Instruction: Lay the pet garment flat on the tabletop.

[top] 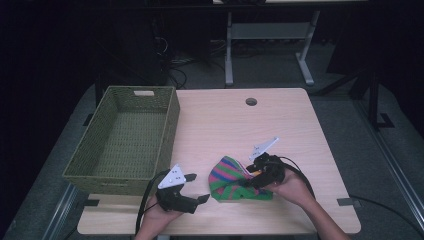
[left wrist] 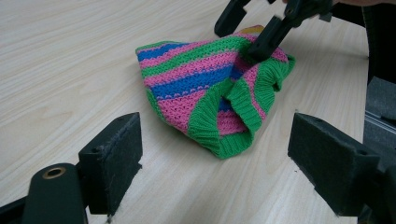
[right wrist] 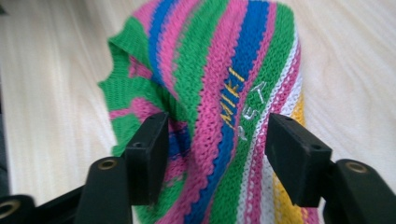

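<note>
A: Knitwear on the table, one piece — a small striped knit garment (top: 235,180) in pink, green, blue, with white and yellow along one edge. Ribbed green cuffs, chunky stitch, crumpled into a soft mound near the front edge of the pale wood-grain table (top: 225,125).

B: And lettering stitched on it, yellow and white, seen in the right gripper view. Right gripper (top: 255,176) is down on the garment's right end, jaws standing apart with the knit bunched between them; the pads flank the fabric without pinching it.

A: Left gripper (top: 197,187) sits just left of the garment, clear of it, jaws wide apart with nothing but bare tabletop between them. Two grippers, both black with blocky pads, each topped by a grey three-cornered plate.

B: One basket (top: 125,137) too — olive-green woven, rectangular, slot handle at the far end, at the table's left edge, well apart from the garment.
</note>
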The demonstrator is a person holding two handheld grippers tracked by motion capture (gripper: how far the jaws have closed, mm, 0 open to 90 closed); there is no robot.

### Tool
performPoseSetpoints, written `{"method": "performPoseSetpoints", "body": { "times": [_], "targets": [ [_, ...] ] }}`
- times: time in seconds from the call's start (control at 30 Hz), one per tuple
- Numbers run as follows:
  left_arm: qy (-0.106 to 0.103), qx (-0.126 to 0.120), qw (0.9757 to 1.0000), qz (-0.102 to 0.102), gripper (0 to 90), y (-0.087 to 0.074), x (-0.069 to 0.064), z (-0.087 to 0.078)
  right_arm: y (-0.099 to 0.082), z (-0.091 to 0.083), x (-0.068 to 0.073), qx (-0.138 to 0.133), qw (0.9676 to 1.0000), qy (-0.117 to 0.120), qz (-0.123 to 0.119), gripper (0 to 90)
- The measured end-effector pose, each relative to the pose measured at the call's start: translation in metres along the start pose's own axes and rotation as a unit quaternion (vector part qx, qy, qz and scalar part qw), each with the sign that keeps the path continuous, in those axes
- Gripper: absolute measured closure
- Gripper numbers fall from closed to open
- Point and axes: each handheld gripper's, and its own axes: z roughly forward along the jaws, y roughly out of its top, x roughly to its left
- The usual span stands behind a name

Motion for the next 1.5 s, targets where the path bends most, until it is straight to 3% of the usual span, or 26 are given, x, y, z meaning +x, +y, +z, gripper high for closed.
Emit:
{"method": "performPoseSetpoints", "body": {
  "times": [0.27, 0.57, 0.77, 1.0, 1.23, 1.37, 1.5],
  "targets": [
    [-0.001, 0.001, 1.0, -0.001, 17.4, 0.0, -0.001, 0.001, -0.003, -0.026, 0.014, -0.029, 0.9994, 0.006, -0.016, 39.0],
    [-0.002, 0.003, 1.0, 0.001, 17.4, 0.001, -0.001, 0.003, -0.004, -0.033, 0.026, -0.031, 0.9985, 0.019, -0.041, 44.0],
    [-0.004, 0.003, 1.0, 0.0, 17.5, 0.0, -0.001, 0.003, -0.004, -0.02, 0.031, -0.011, 0.9979, 0.037, -0.051, 49.7],
    [-0.007, 0.004, 1.0, -0.001, 19.0, 0.0, -0.001, 0.003, 0.002, -0.002, 0.036, 0.018, 0.9972, 0.026, -0.068, 49.3],
    [-0.008, 0.005, 1.0, 0.0, 19.7, 0.0, -0.001, 0.002, 0.005, 0.011, 0.037, 0.031, 0.997, 0.029, -0.065, 49.1],
    [-0.01, 0.005, 0.9999, -0.001, 20.4, 0.0, -0.001, 0.002, 0.003, 0.021, 0.038, 0.042, 0.9967, 0.02, -0.067, 54.7],
    [-0.017, 0.007, 0.9998, -0.005, 22.5, 0.0, 0.0, 0.002, 0.0, 0.023, 0.037, 0.042, 0.996, 0.02, -0.076, 67.5]
  ]
}}
